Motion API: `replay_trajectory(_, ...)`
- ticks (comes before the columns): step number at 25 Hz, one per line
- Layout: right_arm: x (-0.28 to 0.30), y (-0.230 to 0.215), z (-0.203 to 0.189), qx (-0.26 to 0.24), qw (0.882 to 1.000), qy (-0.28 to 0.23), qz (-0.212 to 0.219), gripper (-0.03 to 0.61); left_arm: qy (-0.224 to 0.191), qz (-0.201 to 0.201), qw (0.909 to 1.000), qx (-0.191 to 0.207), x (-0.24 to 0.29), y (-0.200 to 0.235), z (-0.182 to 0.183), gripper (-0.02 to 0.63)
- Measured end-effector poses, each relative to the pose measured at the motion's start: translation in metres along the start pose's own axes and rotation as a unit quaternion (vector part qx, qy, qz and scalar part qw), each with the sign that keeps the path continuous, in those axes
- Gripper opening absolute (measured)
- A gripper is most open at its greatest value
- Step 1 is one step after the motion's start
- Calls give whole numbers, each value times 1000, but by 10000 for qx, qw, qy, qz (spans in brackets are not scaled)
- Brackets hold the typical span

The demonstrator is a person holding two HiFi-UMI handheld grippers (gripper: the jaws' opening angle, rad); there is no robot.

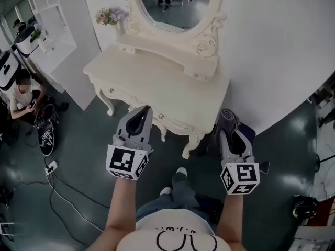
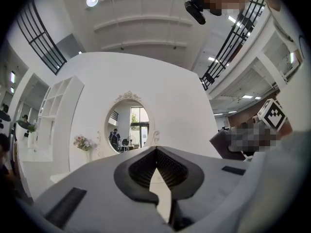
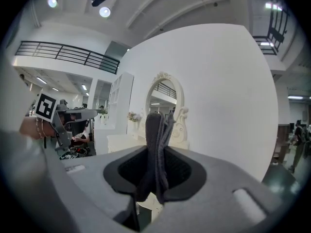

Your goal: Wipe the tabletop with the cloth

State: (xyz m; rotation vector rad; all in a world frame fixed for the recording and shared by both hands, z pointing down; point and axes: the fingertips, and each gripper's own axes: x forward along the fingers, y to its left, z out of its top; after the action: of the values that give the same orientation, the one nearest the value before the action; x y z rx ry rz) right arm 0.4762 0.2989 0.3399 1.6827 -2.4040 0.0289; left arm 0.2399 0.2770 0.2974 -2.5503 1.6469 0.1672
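The right gripper (image 1: 231,136) is clenched on a dark grey cloth (image 1: 225,119), which stands up folded between its jaws, held in the air just off the front right corner of the cream dressing table (image 1: 157,82). The left gripper (image 1: 145,109) has its jaws pressed together at the tips with nothing between them, and hangs over the table's front edge. An oval mirror (image 1: 175,4) and a small bunch of flowers (image 1: 109,15) stand at the back. Each gripper's cube carries black-and-white square patterns only. The print on the person's shirt (image 1: 186,239) cannot be read.
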Motion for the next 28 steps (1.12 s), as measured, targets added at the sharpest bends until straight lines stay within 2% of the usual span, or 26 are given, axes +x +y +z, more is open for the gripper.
replay_trajectory(7, 39, -34, -25, 37, 9987, 465, -217, 89, 144, -29, 9998, -143, 36, 16, -24, -2)
replay_trajectory(14, 113, -62, -49, 164, 9961, 839, -239, 89, 423, -96, 9990, -95, 89, 42, -53, -2)
replay_trajectory(18, 160, -74, -64, 180, 9930, 1145, -214, 89, 608, -108, 9979, -193, 123, 62, -72, -2)
replay_trajectory(23, 214, -100, -94, 356, 9843, 1700, -301, 89, 900, -193, 9952, -347, 172, 84, -99, -2)
replay_trajectory(28, 256, -119, -128, 457, 9706, 2344, -313, 89, 1236, -214, 9905, -564, 212, 109, -130, -2)
